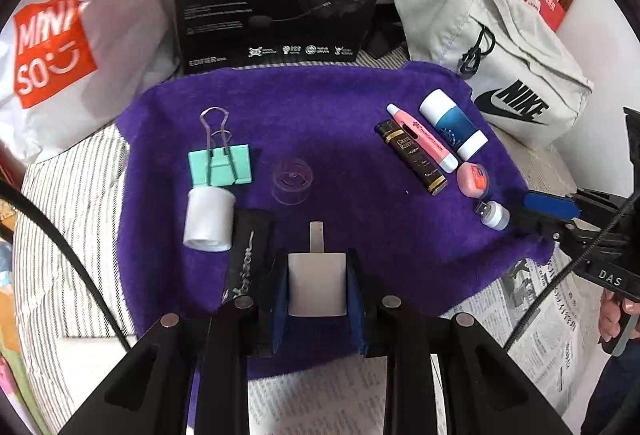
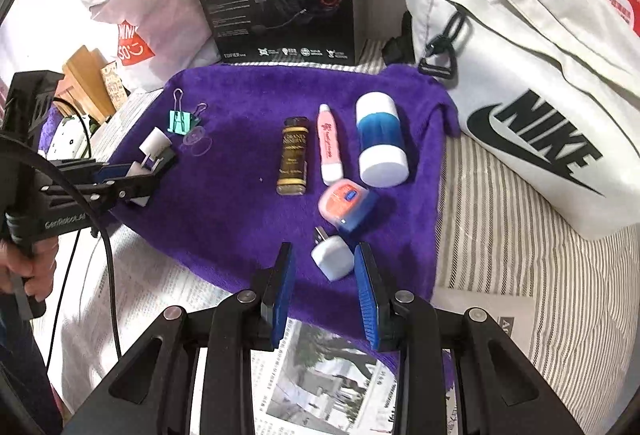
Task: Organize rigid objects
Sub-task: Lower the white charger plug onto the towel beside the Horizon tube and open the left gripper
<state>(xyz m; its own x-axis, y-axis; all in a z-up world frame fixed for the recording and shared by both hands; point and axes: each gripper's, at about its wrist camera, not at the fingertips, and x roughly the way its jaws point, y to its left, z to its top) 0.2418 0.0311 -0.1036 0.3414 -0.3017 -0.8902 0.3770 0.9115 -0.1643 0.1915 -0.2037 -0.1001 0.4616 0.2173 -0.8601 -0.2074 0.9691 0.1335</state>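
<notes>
The purple towel point(image 1: 320, 123) bore a right-hand row: blue-and-white tube point(image 2: 380, 143), dark gold-lettered tube point(image 2: 292, 159), pink pen point(image 2: 329, 145); the left gripper point(image 1: 318, 287) pinched a white plug adapter point(image 1: 317, 283) above the towel's near left; the right gripper point(image 2: 325, 287) stood spread and empty beside a small white USB plug point(image 2: 332, 255); the adapter ought, in my judgement, to be lowered level beside the white roll point(image 1: 209, 219) before release.

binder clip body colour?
Mint green, on the metal-handled binder clip lying on the purple towel; clearest in the left wrist view.
</notes>
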